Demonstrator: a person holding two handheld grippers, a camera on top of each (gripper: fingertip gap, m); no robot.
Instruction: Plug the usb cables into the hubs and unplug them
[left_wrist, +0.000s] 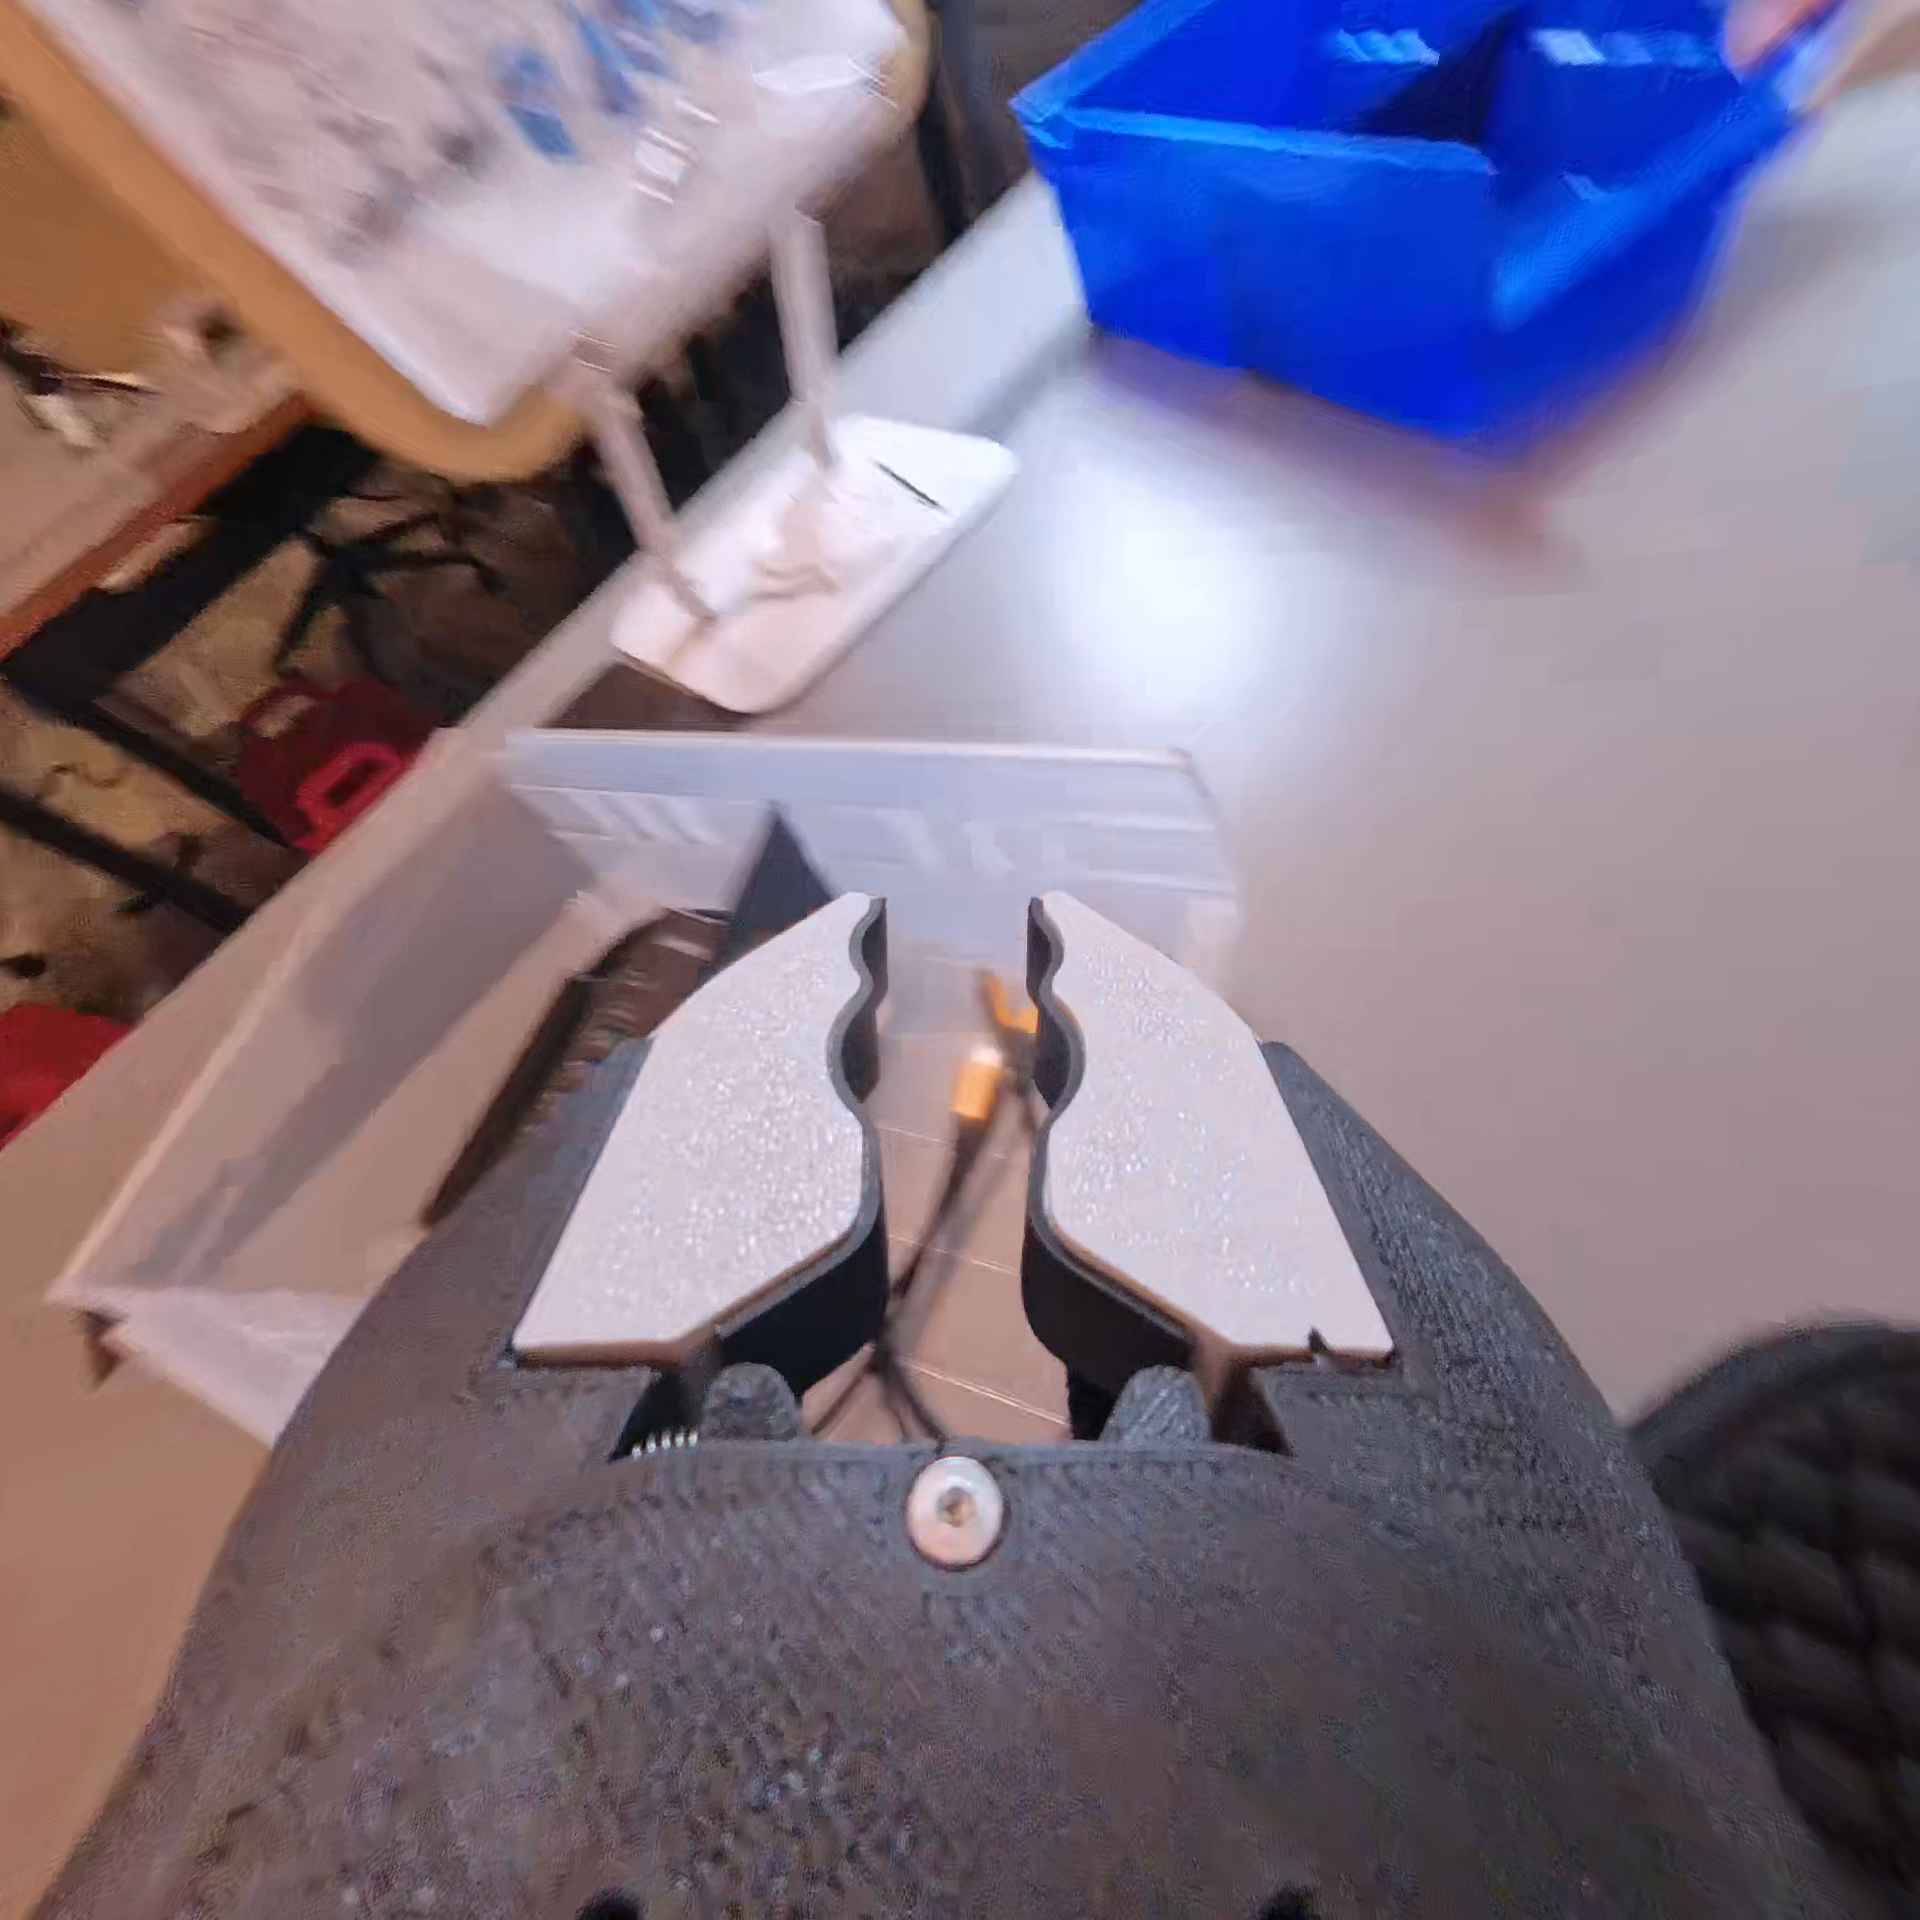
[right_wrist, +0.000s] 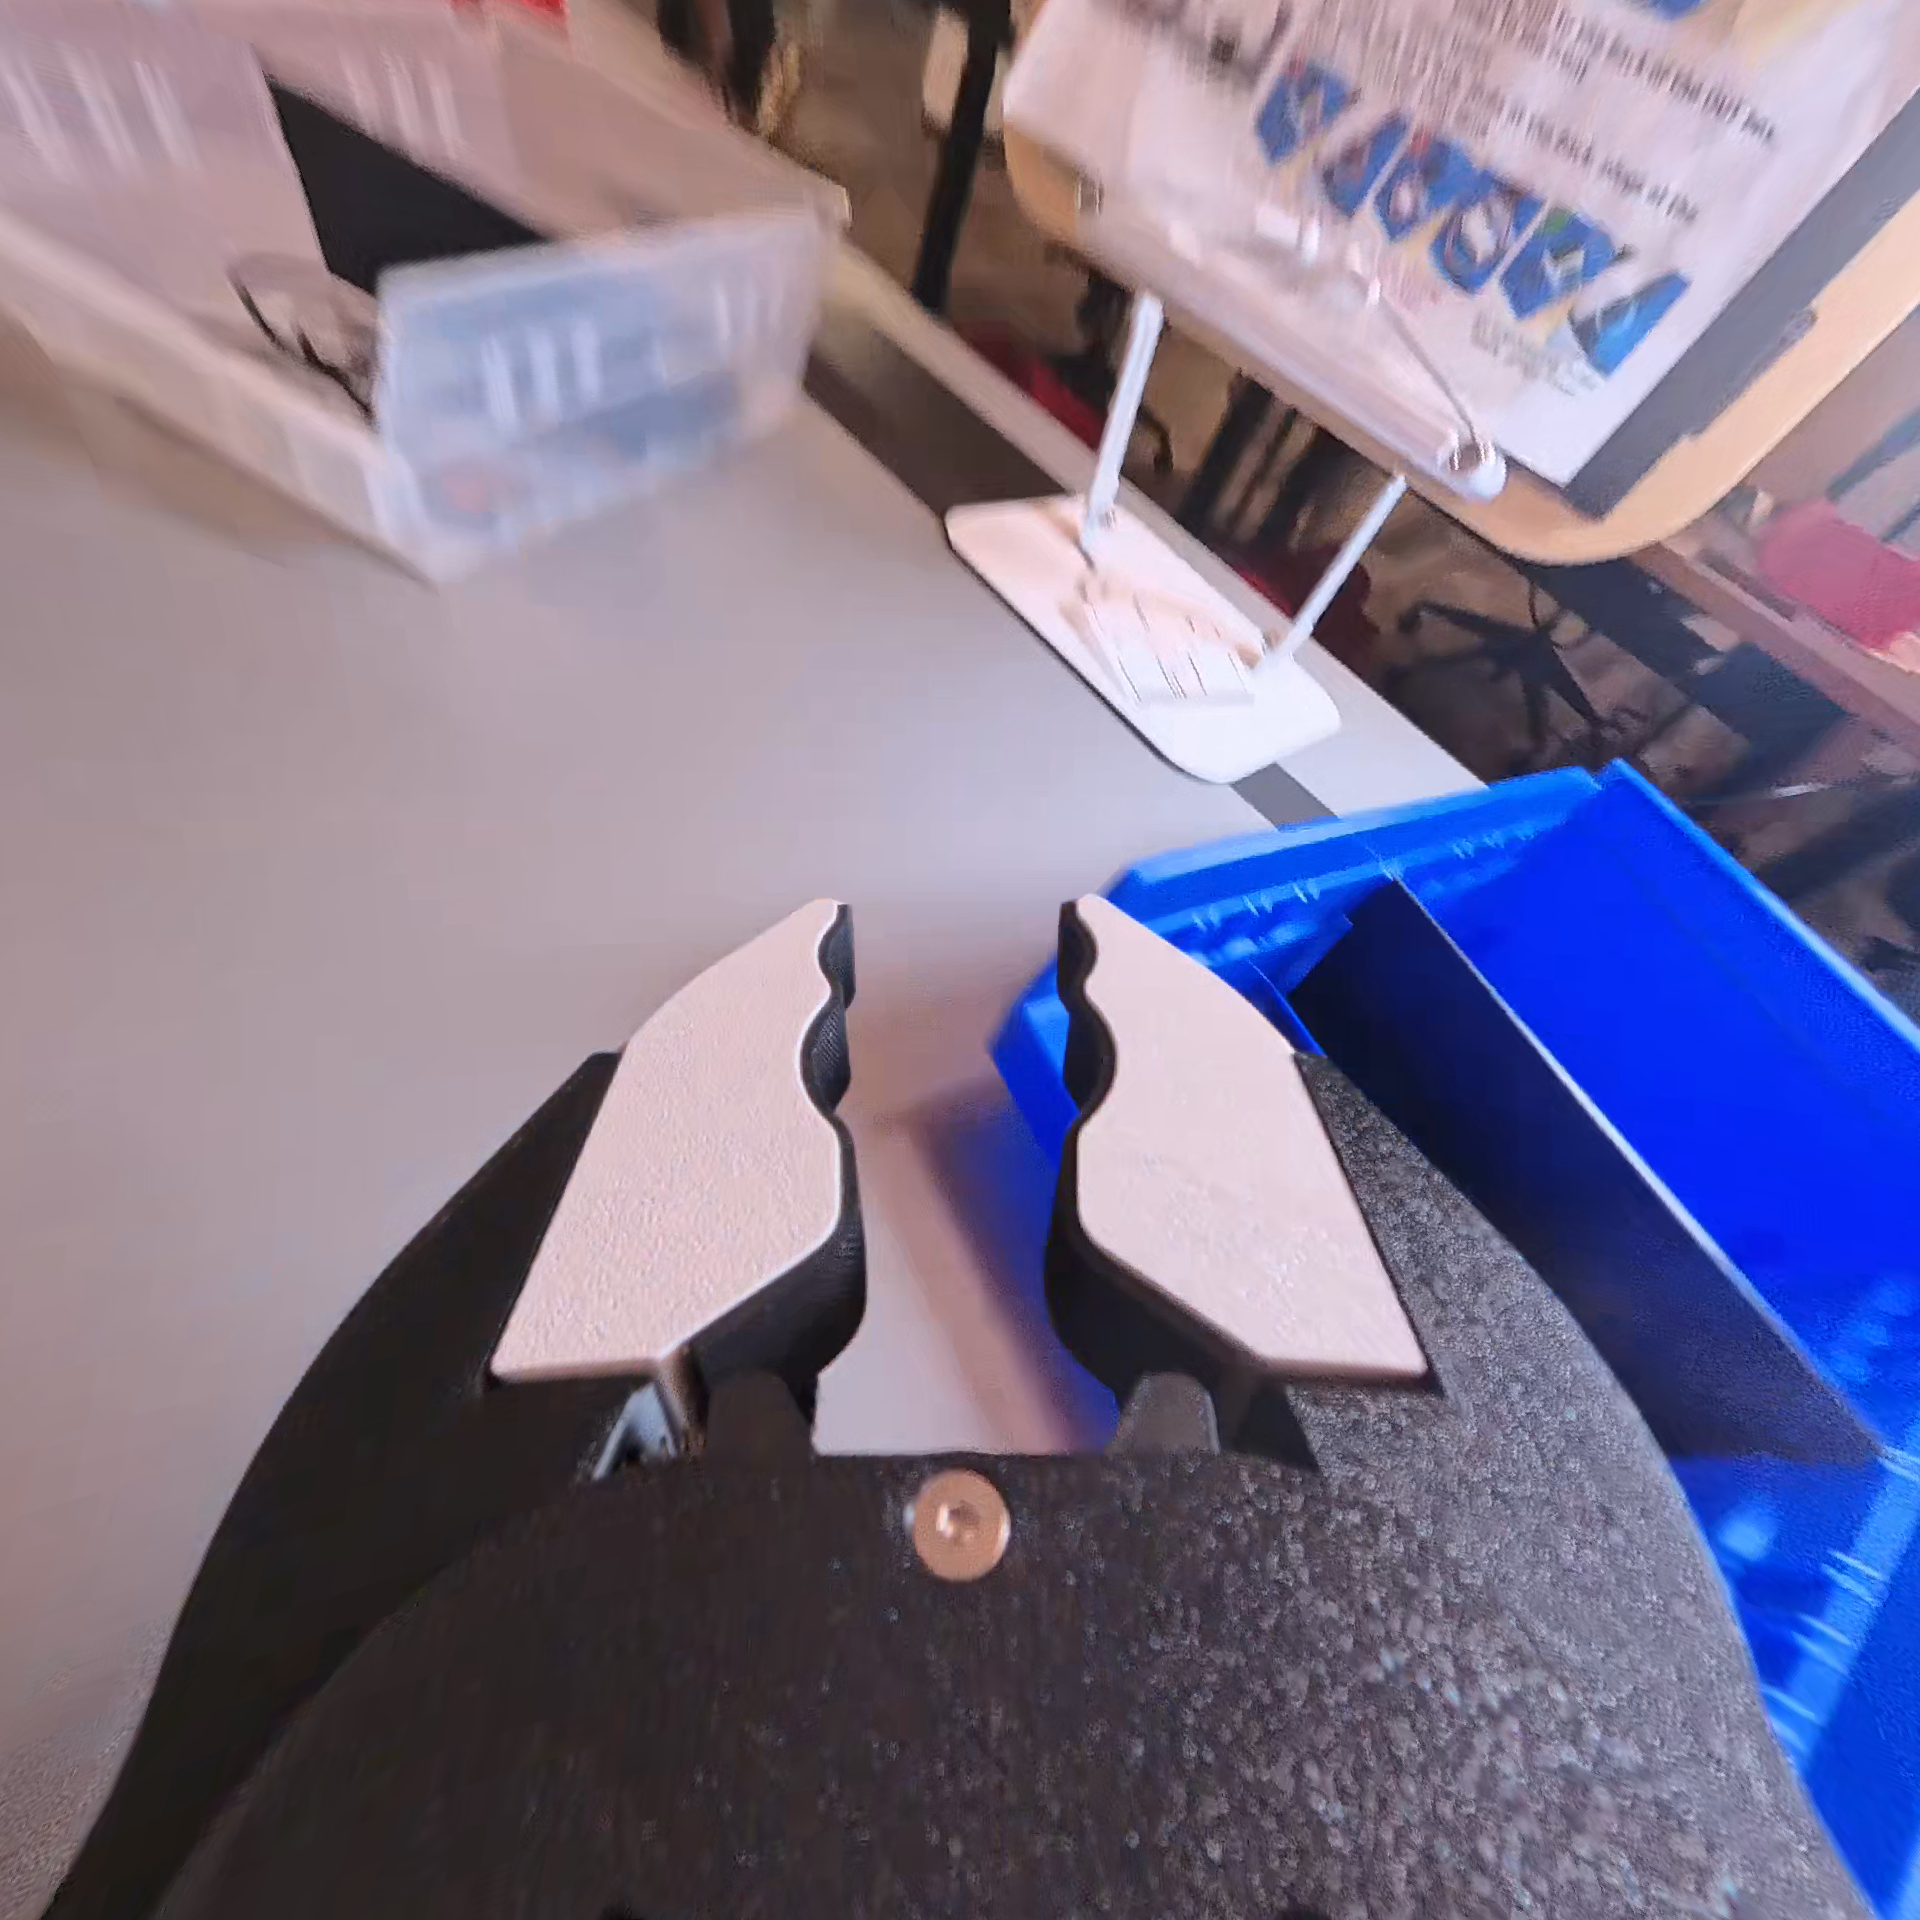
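Working over the clear tray (left_wrist: 312, 1091) on the left, the left gripper (left_wrist: 956, 914) is hovering with its fingers parted and empty; snagging the thin black leads below is a risk if it closes blind. The orange-tipped usb cable (left_wrist: 977, 1086) is lying in the gap beneath those fingers. On the right, the right gripper (right_wrist: 956, 920) is pointing, spread and empty, beside the blue bin (right_wrist: 1558, 1039), with no cable near.

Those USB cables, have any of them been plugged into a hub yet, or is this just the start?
It looks like the start. Nothing shows as plugged in. The left gripper is open and empty above the clear tray, where a cable with an orange plug lies loose. The right gripper is open too, over bare table beside the blue bin. No hub is clearly visible, so all plugging and unplugging remains.
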